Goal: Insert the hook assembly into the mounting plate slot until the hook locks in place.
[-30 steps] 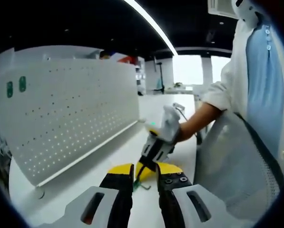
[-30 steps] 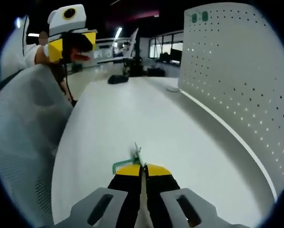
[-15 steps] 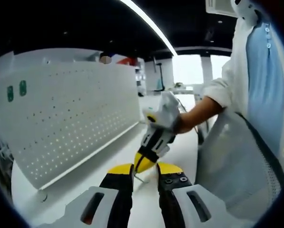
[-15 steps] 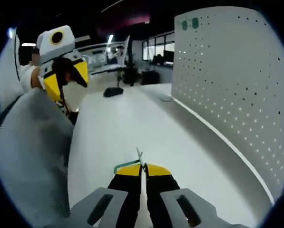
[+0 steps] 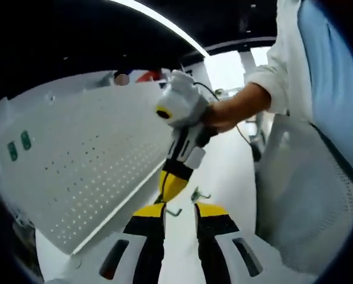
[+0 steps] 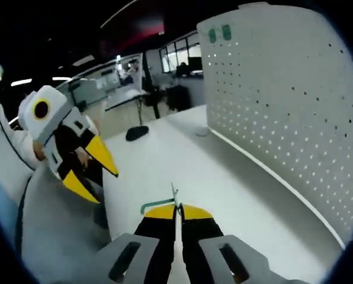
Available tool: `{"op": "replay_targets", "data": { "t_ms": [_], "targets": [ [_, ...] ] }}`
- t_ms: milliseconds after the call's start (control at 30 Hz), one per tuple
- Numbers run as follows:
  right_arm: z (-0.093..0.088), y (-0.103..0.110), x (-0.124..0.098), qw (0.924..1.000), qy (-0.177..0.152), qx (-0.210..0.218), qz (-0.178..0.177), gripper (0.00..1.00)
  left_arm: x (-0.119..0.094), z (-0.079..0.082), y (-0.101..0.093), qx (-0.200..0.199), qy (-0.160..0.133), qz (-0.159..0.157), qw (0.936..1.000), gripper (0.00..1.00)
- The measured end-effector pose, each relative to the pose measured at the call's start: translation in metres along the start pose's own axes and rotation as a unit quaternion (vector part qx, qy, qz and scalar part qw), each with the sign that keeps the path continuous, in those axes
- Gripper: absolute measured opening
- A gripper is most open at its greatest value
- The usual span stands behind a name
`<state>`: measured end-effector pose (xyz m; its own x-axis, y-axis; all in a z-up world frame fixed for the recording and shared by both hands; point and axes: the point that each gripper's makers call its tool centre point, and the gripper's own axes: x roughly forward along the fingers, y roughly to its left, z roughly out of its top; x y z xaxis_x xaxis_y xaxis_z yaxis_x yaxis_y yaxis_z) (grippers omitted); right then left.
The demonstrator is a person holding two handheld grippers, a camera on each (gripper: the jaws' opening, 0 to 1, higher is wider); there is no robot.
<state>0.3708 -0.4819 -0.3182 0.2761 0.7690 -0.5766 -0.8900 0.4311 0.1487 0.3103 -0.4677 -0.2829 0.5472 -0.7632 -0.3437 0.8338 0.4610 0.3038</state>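
My right gripper (image 6: 177, 210) is shut on the hook assembly (image 6: 157, 205), a thin metal pin with a green hooked arm sticking out to the left of the tips. In the left gripper view a hand holds the right gripper (image 5: 170, 188) just ahead of my left gripper (image 5: 180, 212), which is open with nothing between its yellow tips. The hook's wire end (image 5: 174, 212) hangs below the right gripper's tip. The white perforated mounting plate (image 5: 87, 171) stands upright on the left; in the right gripper view the plate (image 6: 282, 106) stands on the right. The left gripper (image 6: 107, 188) hovers open at left.
The white table (image 6: 223, 195) runs along the plate's foot. A small hook-shaped piece (image 5: 197, 194) lies on it ahead of the left jaws. A dark object (image 6: 135, 133) sits farther down the table. A person in a white coat (image 5: 318, 148) stands close on the right.
The right gripper has risen off the table with the hook and moved nearer the plate. The left gripper's view has tilted, and the left gripper now sits lower in the right view.
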Motion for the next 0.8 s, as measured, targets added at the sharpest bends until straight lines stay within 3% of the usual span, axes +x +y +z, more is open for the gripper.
{"op": "replay_targets", "data": {
  "t_ms": [500, 800],
  "targets": [
    [0.002, 0.026, -0.005, 0.9947, 0.02, 0.092, 0.041, 0.0, 0.006, -0.014, -0.004, 0.107, 0.056, 0.007, 0.9927, 0.15],
    [0.003, 0.029, -0.004, 0.9934, 0.021, 0.104, 0.043, 0.0, 0.006, -0.014, -0.002, 0.106, 0.052, 0.01, 0.9929, 0.07]
  ]
}}
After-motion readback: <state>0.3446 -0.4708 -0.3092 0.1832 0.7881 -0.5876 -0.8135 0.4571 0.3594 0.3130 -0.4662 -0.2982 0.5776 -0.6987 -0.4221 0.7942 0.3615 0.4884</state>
